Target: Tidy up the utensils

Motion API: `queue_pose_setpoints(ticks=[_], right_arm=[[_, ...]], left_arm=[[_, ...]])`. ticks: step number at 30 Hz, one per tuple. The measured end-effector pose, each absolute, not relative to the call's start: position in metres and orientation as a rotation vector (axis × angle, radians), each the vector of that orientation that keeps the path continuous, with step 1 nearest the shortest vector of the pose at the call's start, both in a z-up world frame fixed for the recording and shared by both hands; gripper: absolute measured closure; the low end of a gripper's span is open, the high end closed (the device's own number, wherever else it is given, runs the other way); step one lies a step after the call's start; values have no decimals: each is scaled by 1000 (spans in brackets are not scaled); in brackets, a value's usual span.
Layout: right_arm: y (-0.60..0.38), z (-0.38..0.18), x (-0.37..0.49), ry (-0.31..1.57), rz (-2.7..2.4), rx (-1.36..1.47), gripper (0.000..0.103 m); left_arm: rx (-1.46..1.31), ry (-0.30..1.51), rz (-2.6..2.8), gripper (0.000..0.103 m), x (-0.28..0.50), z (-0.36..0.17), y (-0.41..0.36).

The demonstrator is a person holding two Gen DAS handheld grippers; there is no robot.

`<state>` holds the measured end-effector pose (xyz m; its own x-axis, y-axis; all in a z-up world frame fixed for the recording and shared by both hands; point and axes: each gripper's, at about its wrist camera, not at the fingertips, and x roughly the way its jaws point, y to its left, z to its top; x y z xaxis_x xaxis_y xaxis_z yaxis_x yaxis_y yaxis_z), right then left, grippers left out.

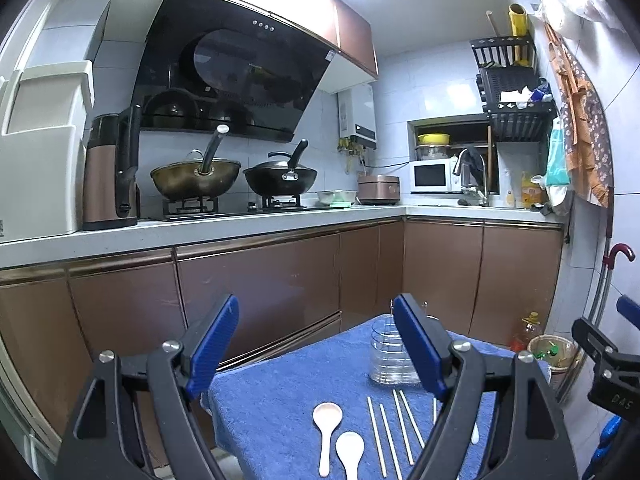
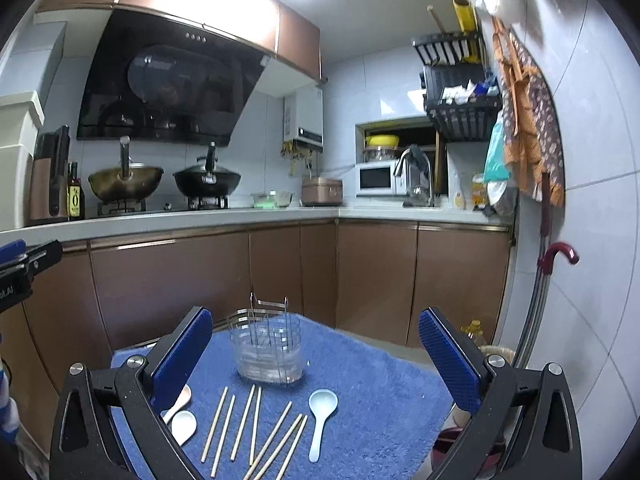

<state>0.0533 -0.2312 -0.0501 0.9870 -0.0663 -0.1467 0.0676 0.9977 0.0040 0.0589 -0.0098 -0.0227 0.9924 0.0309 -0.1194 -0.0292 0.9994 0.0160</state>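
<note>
A clear utensil holder with a wire frame (image 2: pixel 269 350) stands at the far side of a blue towel (image 2: pixel 368 392); it also shows in the left wrist view (image 1: pixel 386 354). Several wooden chopsticks (image 2: pixel 256 426) lie in a row in front of it, also seen in the left wrist view (image 1: pixel 394 428). A pale blue spoon (image 2: pixel 320 414) lies right of them. Two white spoons (image 1: pixel 338 438) lie on the left. My left gripper (image 1: pixel 316 346) is open and empty above the towel. My right gripper (image 2: pixel 316 354) is open and empty above the towel.
Brown cabinets (image 2: pixel 200 276) and a counter (image 2: pixel 180 220) with two woks (image 2: pixel 168 180), a rice cooker and a microwave (image 2: pixel 376 178) stand behind. A tiled wall (image 2: pixel 592 280) with a hanging umbrella is at the right. An oil bottle and a bin (image 1: pixel 552 350) sit on the floor.
</note>
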Motion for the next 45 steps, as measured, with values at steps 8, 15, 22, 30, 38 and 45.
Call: queue_pose_setpoints(ticks=[8,15,22,30,38,45], right_arm=[[-258,-82,97,293,-48,42,0],[-295,-124,156,512,-9,111,0],[-312,-169,224,758,193,270,48],[-291,-220,277,1033,308,310,79],[-290,-238,290,1129,255,263,89],[-285,-251,299,1175,232,225,90]], left_arm=[[-5,392,-92,24,131,-54,-2],[-126,706,-230,24,211,-107,2],[-223,974,-325,26,283,-158,-14],[-204,1187,-327,52,337,-212,-37],[-194,1264,-296,62,361,-235,-40],[-168,1313,-274,74,373,-252,-43]])
